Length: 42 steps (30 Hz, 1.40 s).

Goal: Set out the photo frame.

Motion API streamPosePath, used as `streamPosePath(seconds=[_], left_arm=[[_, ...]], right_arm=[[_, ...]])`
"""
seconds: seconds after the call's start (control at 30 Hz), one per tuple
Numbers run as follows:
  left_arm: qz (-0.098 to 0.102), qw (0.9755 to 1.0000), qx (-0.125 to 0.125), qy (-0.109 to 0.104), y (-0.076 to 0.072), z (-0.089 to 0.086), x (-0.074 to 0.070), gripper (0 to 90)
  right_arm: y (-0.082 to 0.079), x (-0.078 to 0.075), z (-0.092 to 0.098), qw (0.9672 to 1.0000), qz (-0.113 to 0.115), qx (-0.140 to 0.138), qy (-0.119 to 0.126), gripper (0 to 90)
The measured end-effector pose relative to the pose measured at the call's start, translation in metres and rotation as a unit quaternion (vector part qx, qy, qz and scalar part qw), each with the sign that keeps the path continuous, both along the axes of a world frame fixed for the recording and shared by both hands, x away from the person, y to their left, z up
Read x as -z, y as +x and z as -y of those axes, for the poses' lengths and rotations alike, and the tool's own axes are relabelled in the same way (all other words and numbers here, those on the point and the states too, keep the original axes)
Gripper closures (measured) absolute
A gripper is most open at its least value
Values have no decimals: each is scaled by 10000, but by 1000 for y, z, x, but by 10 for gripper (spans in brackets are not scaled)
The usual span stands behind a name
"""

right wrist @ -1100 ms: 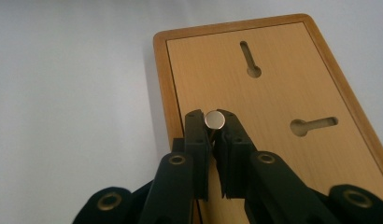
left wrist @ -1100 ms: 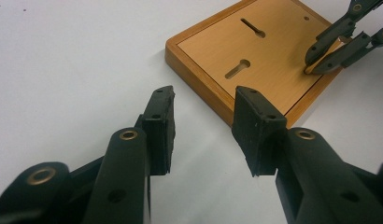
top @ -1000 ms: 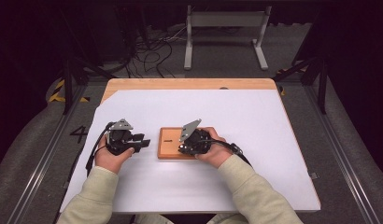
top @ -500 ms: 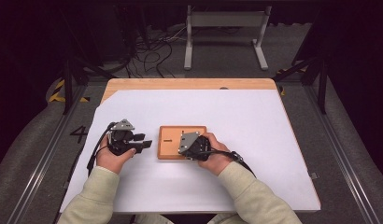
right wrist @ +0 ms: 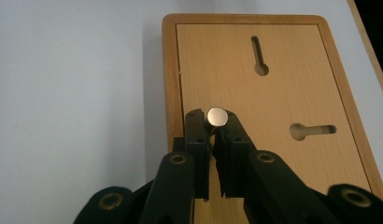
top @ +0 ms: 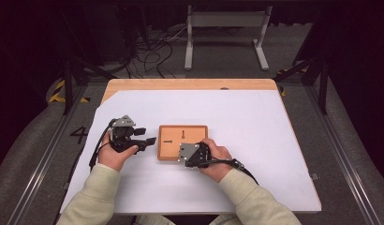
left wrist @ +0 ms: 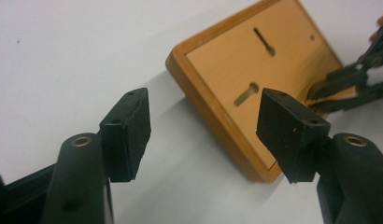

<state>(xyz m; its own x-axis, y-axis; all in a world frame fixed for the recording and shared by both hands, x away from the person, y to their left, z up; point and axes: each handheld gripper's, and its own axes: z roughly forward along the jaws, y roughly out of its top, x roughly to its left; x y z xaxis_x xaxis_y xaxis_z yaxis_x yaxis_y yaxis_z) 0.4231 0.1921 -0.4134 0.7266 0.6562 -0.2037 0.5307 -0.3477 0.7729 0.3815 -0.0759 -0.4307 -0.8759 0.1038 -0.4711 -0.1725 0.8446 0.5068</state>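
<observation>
Wooden tray [right wrist: 171, 70] | right gripper [right wrist: 216, 122] clenches silver pin [right wrist: 217, 115] (above tray) | left gripper [left wrist: 203, 128] released

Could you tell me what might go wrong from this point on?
The right gripper pinches a small round metal piece just at its fingers' tips, so it could slip out. The left gripper has just been opening with nothing between its fingers, so the wooden board lies unheld and may slide.

Looking like lab or test room. Wooden counter [top: 190, 84] sitting in dark room, wearing white sheet [top: 255, 140]. Black cables [top: 152, 51] lying tangled on grey floor [top: 302, 51]. Metal rails [top: 35, 164] running along both sides. Yellow-black tape [top: 56, 91] marking floor.
</observation>
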Motion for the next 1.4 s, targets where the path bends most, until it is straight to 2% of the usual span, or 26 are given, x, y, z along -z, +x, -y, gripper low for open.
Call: streamPosePath(seconds=[0.07, 0.17, 0.2, 0.27, 0.43, 0.6, 0.9, 1.13, 1.27, 1.4], left_arm=[[-45, 10000, 67, 15, 3, 3, 0, 339], [-242, 9995, 171, 49, 9, 8, 0, 337], [-242, 9995, 171, 49, 9, 8, 0, 337], [-266, 9994, 121, 175, 11, 12, 0, 336], [-385, 9992, 11, -83, 17, 14, 3, 334], [-515, 9984, 90, -216, 25, 18, 3, 316], [-648, 9972, 161, -339, 34, 27, 11, 289], [-854, 9951, 310, -389, 41, 33, 18, 281], [-906, 9939, 377, -510, 44, 35, 22, 257], [-962, 9931, 424, -527, 46, 39, 26, 252]], right_arm=[[-2, 1, 0, 10000, 66, 5, -11, 845], [-5, 2, 0, 9999, 171, 13, 7, 845], [-5, 2, 0, 9999, 171, 13, 7, 845], [-6, 3, -1, 9997, 246, 9, 31, 845], [-9, 4, 0, 9993, 372, -53, -44, 845], [-10, 4, 0, 9991, 417, -71, -34, 846], [-13, 5, 0, 9987, 494, -117, -59, 847], [-14, 6, 0, 9983, 562, -158, -83, 847], [-15, 6, 0, 9982, 576, -161, -74, 847], [-15, 7, 0, 9981, 584, -160, -70, 847]])
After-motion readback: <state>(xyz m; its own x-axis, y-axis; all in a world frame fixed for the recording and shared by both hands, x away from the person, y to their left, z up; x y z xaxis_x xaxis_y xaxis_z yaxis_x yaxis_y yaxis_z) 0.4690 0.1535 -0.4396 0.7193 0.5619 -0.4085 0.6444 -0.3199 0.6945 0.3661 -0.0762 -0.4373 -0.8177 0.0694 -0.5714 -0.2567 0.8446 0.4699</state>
